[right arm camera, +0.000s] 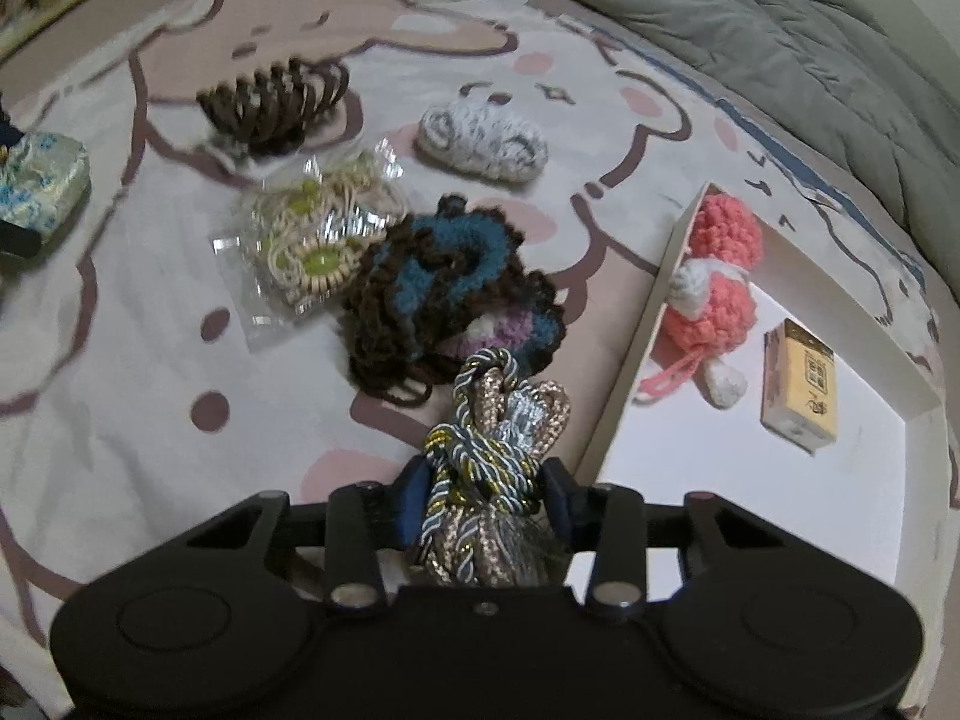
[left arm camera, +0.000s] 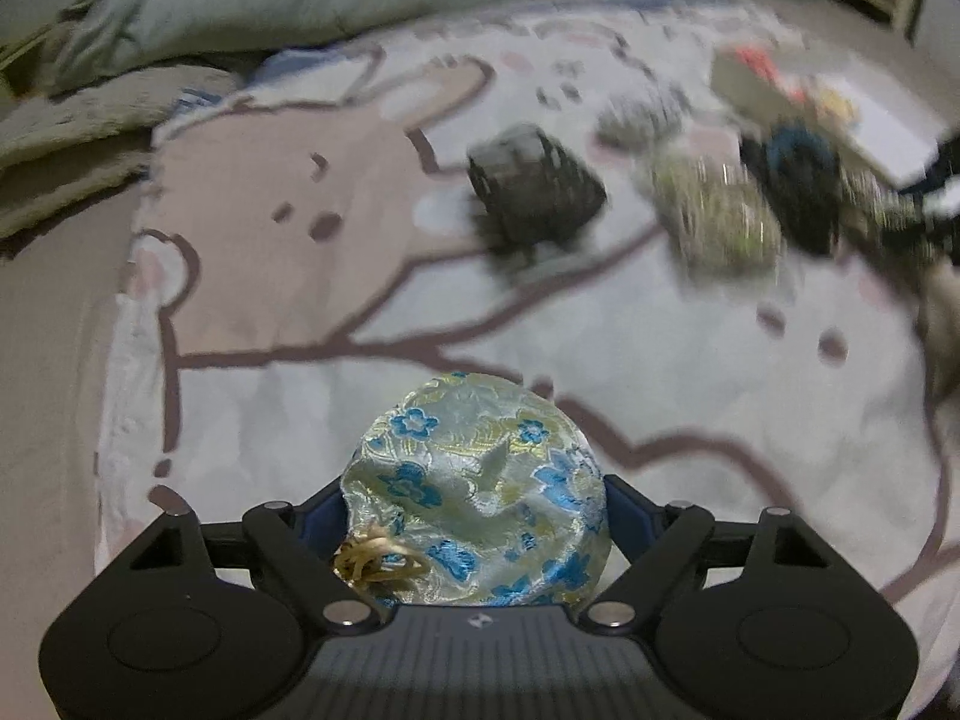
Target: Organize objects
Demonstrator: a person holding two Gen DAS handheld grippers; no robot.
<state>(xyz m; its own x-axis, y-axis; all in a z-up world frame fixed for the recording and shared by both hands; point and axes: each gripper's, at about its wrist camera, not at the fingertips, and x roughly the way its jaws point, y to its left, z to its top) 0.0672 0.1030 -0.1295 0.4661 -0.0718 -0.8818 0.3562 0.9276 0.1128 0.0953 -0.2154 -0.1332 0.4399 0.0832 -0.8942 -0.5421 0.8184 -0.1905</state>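
My left gripper is shut on a round pale brocade pouch with blue flowers and a gold drawstring; the blue pads press its two sides. The same pouch shows at the left edge of the right wrist view. My right gripper is shut on a knotted bundle of blue, gold and silver braided cord, just left of the white tray's rim. In the tray lie a pink crochet doll and a small yellow box.
On the bear-print sheet lie a brown hair claw, a white-grey knitted piece, a clear bag with a woven green-beaded item and a brown-and-blue crochet piece. A grey-green quilt is bunched at the far side.
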